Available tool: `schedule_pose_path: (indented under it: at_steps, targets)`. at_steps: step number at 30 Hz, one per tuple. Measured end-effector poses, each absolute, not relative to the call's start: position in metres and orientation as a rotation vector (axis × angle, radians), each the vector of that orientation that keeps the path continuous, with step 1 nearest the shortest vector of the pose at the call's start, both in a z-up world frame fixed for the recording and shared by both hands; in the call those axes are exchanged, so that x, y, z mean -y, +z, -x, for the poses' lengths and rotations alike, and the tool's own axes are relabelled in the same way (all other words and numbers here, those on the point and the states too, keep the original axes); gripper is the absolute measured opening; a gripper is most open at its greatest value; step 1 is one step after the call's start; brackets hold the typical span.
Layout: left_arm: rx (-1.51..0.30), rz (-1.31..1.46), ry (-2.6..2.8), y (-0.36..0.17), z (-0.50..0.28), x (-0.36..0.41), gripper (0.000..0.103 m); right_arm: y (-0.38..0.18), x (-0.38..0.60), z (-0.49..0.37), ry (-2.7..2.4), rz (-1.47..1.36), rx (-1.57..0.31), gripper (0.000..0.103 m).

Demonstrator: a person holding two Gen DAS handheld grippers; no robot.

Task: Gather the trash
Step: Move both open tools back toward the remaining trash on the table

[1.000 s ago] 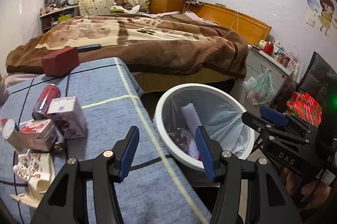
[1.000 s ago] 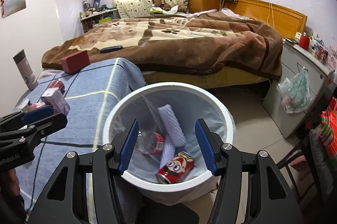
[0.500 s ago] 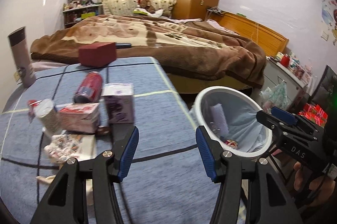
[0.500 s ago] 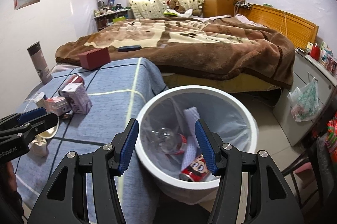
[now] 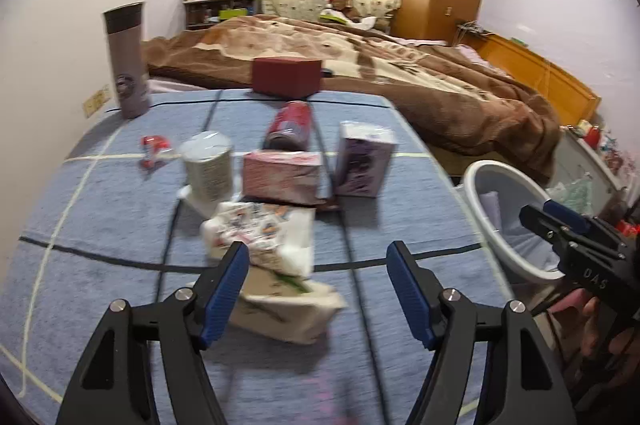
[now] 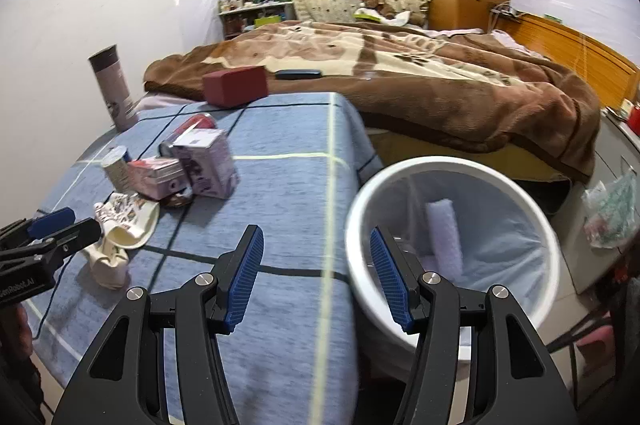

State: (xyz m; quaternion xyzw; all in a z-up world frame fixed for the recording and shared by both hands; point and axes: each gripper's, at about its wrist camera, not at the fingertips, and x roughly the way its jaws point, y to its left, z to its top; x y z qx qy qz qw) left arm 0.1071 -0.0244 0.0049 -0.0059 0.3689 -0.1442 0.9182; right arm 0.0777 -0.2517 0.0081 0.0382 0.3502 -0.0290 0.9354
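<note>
Blue woven tablecloth [image 5: 120, 209] bears crumpled wrappers [image 5: 260, 237] and boxy cartons; left jaws opening, right jaws spread, both empty.

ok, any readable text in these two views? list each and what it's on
"DAS" – on the right gripper body, seen from the left wrist.
"enRobot.AI" (start cut off) – on the left gripper body, seen from the right wrist.
Print on the purple carton, pink box, red can, crumpled wrapper and tumbler: too blurred to read.
</note>
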Motion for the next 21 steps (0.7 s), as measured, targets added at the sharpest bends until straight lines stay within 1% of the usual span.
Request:
schedule_pose_path:
  at_steps: [13, 15, 21]
  targets:
    - [-0.844, 0.021, -0.256, -0.026, -0.108, 0.007, 0.078, -0.004, 0.215, -0.096, 0.012, -0.05, -0.771, 0.057]
    - [-0.84, 0.016, -0.26, -0.028, -0.108, 0.006, 0.08, -0.006, 0.21, -0.099, 0.026, -0.042, -0.783, 0.057]
    - [-0.838, -0.016, -0.21, -0.026, -0.107, -0.011, 0.081, -0.007, 0.194, -0.107, 0.05, -0.016, -0.792, 0.057]
